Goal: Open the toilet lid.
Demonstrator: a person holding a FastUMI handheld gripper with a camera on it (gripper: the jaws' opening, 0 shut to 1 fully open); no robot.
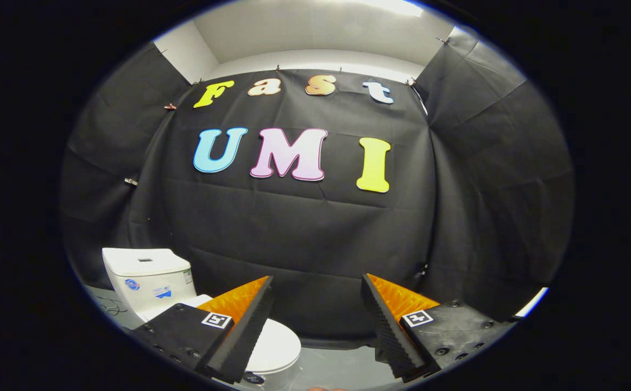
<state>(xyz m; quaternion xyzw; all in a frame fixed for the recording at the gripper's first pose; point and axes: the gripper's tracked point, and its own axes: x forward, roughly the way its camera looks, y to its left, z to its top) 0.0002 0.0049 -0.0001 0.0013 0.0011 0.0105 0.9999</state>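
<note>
Presently the gripper (315,320) hangs with jaws wide and empty. The toilet (147,282) sits low beside the left finger, lid (277,347) down, ahead of any approach.

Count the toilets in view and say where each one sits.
1. The toilet stands by the black cloth wall, its closed lid partly behind one finger of the open claw, which holds nothing. Others may be hidden.

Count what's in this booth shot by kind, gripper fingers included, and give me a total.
Toilet, white, lid down: 1
Gripper fingers, apart and holding nothing: 2
Black cloth wall: 1
Total: 4
</note>
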